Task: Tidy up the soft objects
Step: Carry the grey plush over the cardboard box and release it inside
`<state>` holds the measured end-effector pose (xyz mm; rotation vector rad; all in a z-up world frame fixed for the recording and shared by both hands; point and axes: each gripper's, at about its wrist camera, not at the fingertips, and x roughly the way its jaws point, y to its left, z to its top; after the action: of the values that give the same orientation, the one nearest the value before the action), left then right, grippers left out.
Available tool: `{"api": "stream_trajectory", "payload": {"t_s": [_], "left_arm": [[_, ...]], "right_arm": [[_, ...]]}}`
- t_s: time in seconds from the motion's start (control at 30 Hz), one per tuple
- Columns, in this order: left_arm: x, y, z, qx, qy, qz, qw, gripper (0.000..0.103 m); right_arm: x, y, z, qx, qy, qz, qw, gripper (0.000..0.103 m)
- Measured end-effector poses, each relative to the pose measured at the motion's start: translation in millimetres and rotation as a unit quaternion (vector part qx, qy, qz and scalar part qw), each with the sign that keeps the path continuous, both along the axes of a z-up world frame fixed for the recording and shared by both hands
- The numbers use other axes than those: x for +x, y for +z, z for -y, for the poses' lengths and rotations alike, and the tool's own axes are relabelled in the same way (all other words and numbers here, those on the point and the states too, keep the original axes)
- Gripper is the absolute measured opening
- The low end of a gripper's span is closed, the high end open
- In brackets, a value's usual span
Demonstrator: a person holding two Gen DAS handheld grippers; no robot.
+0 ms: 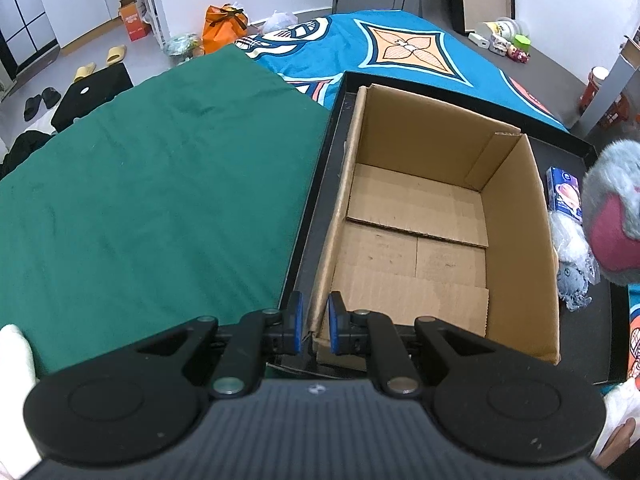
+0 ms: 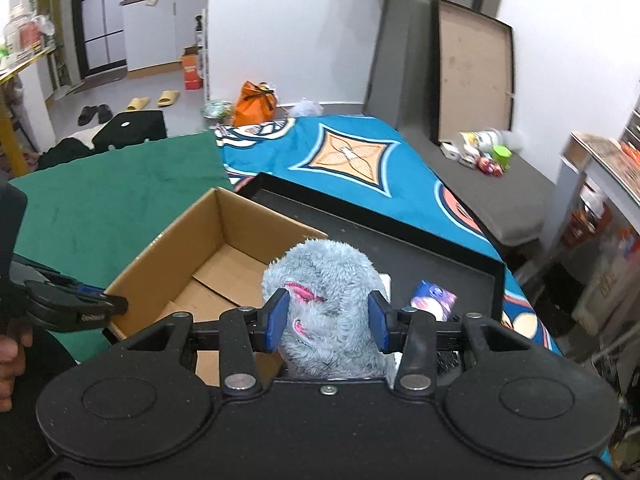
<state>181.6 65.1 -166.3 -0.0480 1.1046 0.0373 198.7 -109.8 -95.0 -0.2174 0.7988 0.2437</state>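
An open, empty cardboard box [image 1: 420, 232] stands in a shallow black tray [image 1: 320, 184]. My left gripper [image 1: 316, 326] is shut on the box's near-left wall. My right gripper [image 2: 328, 322] is shut on a fluffy grey-blue plush toy [image 2: 324, 292] with pink patches and holds it above the box's [image 2: 200, 264] right wall. In the left wrist view the plush [image 1: 612, 216] hangs at the right edge. A small grey-blue plush in clear wrap [image 1: 574, 264] and a purple packet [image 1: 564, 192] lie in the tray right of the box.
The tray rests on a bed with a green blanket [image 1: 160, 184] to the left and a blue patterned cover [image 1: 400, 52] behind. Slippers, an orange bag [image 1: 224, 26] and boxes lie on the floor beyond. Small items sit on a grey ledge [image 2: 516, 184] at right.
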Motion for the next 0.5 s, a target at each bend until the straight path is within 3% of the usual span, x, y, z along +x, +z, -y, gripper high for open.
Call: {"api": "stream_trajectory", "payload": {"t_s": [0.5], "left_arm": [[5.6,-5.1,-4.2,-0.014,-0.002,-0.010,0.9999,0.011]], "right_arm": [[27.0,-17.0,-35.2,-0.036,0.074,-0.009,0.997,0.042]]}}
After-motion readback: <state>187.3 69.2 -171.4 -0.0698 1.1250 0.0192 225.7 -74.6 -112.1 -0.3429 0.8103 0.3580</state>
